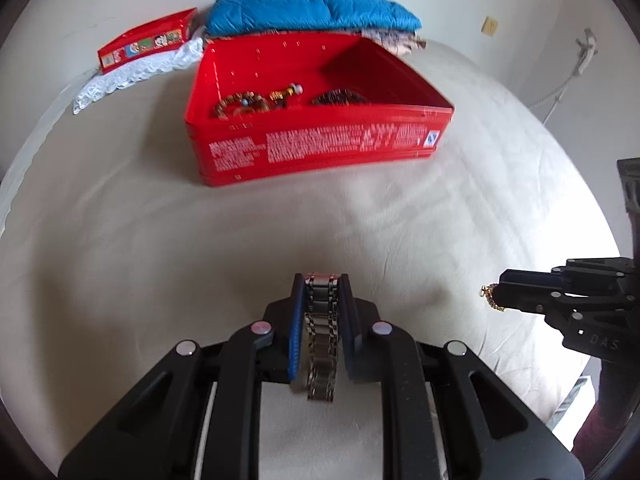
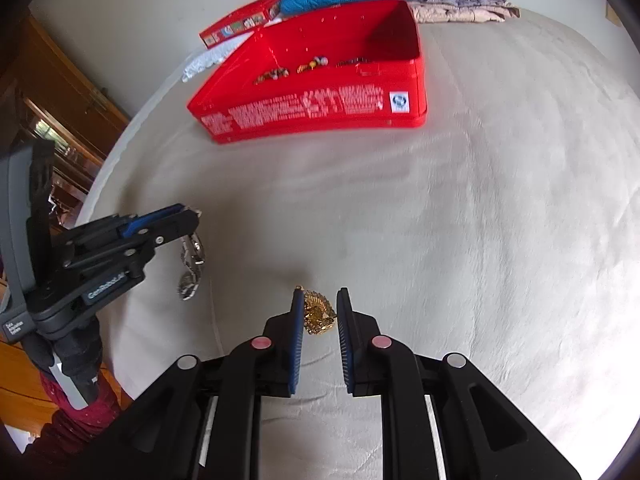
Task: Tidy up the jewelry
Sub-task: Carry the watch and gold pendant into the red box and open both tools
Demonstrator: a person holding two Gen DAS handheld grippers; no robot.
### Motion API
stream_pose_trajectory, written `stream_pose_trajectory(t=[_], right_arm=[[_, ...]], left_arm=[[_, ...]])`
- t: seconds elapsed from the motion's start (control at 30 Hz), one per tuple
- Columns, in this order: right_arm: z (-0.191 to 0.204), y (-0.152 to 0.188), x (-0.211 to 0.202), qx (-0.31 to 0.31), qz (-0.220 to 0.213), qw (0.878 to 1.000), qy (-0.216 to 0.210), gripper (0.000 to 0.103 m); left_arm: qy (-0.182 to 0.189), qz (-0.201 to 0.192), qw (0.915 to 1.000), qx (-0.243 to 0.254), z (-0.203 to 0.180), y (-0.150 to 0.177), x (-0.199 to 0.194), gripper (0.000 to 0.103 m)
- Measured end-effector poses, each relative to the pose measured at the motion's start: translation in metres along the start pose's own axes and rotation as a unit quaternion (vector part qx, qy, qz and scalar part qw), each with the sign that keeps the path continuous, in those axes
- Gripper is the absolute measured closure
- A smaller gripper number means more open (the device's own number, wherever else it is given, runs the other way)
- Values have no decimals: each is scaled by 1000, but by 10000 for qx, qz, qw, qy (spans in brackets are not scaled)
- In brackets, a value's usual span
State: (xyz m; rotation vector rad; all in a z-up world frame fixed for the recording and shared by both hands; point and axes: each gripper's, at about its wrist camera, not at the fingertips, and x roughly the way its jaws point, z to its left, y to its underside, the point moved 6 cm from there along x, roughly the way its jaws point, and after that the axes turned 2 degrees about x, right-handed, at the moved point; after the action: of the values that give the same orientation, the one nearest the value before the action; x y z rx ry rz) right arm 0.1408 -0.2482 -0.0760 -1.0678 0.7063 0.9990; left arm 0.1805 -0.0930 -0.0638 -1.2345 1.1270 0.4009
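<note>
My left gripper (image 1: pixel 322 280) is shut on a silver metal watch (image 1: pixel 321 332), whose band hangs down between the pads; it also shows in the right wrist view (image 2: pixel 191 264). My right gripper (image 2: pixel 320 294) is shut on a gold bracelet (image 2: pixel 317 312), with the pads a little apart around it; it shows small in the left wrist view (image 1: pixel 493 298). Both hang above the cream bed. An open red tin box (image 1: pixel 320 148) lies ahead, holding beaded bracelets (image 1: pixel 240 104) and a dark bracelet (image 1: pixel 338 97).
The red lid (image 1: pixel 146 44) lies on white lace (image 1: pixel 132 74) behind the box at left. A folded blue quilt (image 1: pixel 312 10) on patterned cloth sits behind the box. A wooden cabinet (image 2: pixel 52 120) stands left of the bed.
</note>
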Motion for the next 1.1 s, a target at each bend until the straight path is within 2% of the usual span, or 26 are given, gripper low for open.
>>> stream_pose_trajectory(t=[0.37, 0.57, 0.9, 1.1], right_arm=[[4, -30, -21, -10, -309, 9994, -134, 87], [9, -60, -40, -48, -532, 9984, -167, 87], [21, -137, -45, -79, -913, 9955, -231, 87], [12, -184, -13, -6, -842, 9964, -27, 87]], left_arm=[[145, -748, 9968, -235, 7, -28, -44, 89], [197, -979, 9946, -277, 6, -49, -58, 89], [153, -1549, 9869, -433, 14, -123, -74, 89], [-34, -1588, 9860, -505, 24, -168, -45, 89]])
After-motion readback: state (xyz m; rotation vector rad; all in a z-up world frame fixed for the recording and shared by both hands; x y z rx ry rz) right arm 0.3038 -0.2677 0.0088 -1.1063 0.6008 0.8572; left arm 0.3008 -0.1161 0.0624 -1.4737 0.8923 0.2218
